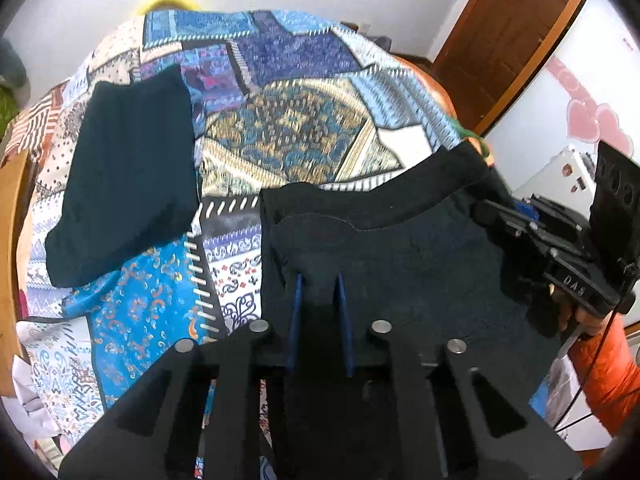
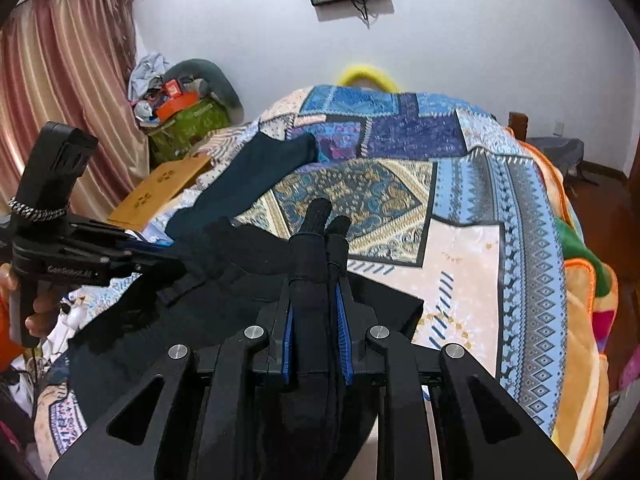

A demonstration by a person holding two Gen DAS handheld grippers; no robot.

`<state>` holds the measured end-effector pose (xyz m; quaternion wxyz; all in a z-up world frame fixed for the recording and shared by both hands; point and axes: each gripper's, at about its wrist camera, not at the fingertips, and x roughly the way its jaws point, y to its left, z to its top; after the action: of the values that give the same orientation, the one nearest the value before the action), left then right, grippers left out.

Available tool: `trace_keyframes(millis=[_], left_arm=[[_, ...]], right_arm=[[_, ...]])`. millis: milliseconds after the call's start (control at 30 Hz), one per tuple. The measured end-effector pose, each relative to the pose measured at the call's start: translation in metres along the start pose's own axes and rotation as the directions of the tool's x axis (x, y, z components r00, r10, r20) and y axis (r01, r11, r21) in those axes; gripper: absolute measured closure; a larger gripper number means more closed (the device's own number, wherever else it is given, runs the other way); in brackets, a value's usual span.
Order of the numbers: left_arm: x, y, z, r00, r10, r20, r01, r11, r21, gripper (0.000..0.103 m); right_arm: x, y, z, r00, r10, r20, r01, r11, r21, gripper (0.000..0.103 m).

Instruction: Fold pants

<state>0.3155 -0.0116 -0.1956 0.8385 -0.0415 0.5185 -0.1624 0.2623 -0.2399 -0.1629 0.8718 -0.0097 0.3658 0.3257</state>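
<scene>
Black pants point(image 1: 400, 248) lie bunched at the near edge of a patchwork quilt point(image 1: 300, 120). My left gripper point(image 1: 319, 280) is shut on the black pants, with dark cloth pinched between its blue pads. In the right wrist view my right gripper point(image 2: 318, 280) is shut on another bunch of the black pants point(image 2: 224, 280). A roll of that cloth sticks out past its fingertips. Each gripper shows in the other's view: the right gripper point(image 1: 492, 210) at the pants' right end, the left gripper point(image 2: 172, 258) at their left. A folded dark teal garment point(image 1: 128, 180) lies further back on the quilt.
The quilt point(image 2: 500, 208) covers a bed that drops off on the right. A wooden board point(image 2: 160, 192) and a heap of boxes and clothes point(image 2: 180, 116) stand at the far left by a curtain. A brown door point(image 1: 508, 28) and a white appliance point(image 1: 580, 80) are at the right.
</scene>
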Motion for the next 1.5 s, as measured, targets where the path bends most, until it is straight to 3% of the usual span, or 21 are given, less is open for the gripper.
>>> trace_keyframes(millis=[200, 333, 433, 500, 567, 667, 767, 933, 1100, 1167, 1200, 1400, 1500], left_arm=[[-0.022, -0.024, 0.018, 0.991, 0.063, 0.121, -0.073, 0.994, 0.078, 0.089], [0.006, -0.015, 0.034, 0.992, 0.08, 0.095, -0.086, 0.995, 0.059, 0.089], [0.042, -0.003, 0.038, 0.991, 0.133, 0.024, -0.134, 0.989, 0.058, 0.088], [0.055, 0.002, 0.037, 0.989, 0.151, 0.002, -0.15, 0.986, 0.071, 0.083], [0.047, 0.004, 0.038, 0.988, 0.155, 0.017, -0.156, 0.985, 0.073, 0.079], [0.024, 0.007, 0.04, 0.979, 0.198, 0.053, -0.201, 0.977, 0.07, 0.079], [-0.003, 0.006, 0.038, 0.98, 0.178, 0.087, -0.185, 0.98, 0.08, 0.079], [-0.023, -0.017, 0.011, 0.985, 0.146, 0.096, -0.158, 0.977, 0.141, 0.079], [0.001, -0.031, -0.029, 0.984, 0.175, 0.013, -0.175, 0.965, 0.193, 0.07], [0.01, -0.03, -0.049, 0.978, 0.211, 0.002, -0.206, 0.955, 0.214, 0.06], [0.008, -0.028, -0.06, 0.974, 0.226, 0.027, -0.227, 0.95, 0.216, 0.05], [-0.02, -0.009, -0.089, 0.971, 0.231, 0.067, -0.238, 0.962, 0.135, 0.041], [-0.025, 0.004, -0.101, 0.949, 0.3, 0.092, -0.308, 0.947, 0.088, 0.038]], right_arm=[[-0.021, 0.004, 0.017, 0.995, -0.035, 0.098, 0.038, 0.999, -0.031, 0.087], [0.004, -0.023, 0.015, 0.997, -0.073, 0.021, 0.071, 0.995, 0.064, 0.087], [0.034, -0.047, 0.001, 0.991, -0.079, -0.105, 0.095, 0.983, 0.159, 0.087], [0.045, -0.049, -0.009, 0.981, -0.107, -0.159, 0.129, 0.982, 0.136, 0.084], [0.041, -0.047, -0.01, 0.977, -0.132, -0.166, 0.151, 0.982, 0.109, 0.078], [0.019, -0.044, -0.002, 0.973, -0.166, -0.157, 0.183, 0.978, 0.102, 0.077], [-0.008, -0.03, 0.006, 0.983, -0.145, -0.117, 0.154, 0.985, 0.077, 0.077], [-0.035, 0.005, 0.001, 0.994, -0.073, -0.084, 0.075, 0.997, 0.022, 0.064], [-0.019, 0.028, -0.033, 0.984, -0.028, -0.177, 0.03, 0.999, 0.013, 0.062], [-0.002, 0.029, -0.057, 0.968, -0.015, -0.249, 0.021, 1.0, 0.022, 0.062], [0.0, 0.03, -0.065, 0.97, -0.028, -0.242, 0.033, 0.999, 0.017, 0.062], [-0.026, 0.032, -0.071, 0.977, -0.074, -0.2, 0.084, 0.996, 0.043, 0.062], [-0.04, 0.031, -0.077, 0.978, -0.094, -0.188, 0.102, 0.994, 0.035, 0.062]])
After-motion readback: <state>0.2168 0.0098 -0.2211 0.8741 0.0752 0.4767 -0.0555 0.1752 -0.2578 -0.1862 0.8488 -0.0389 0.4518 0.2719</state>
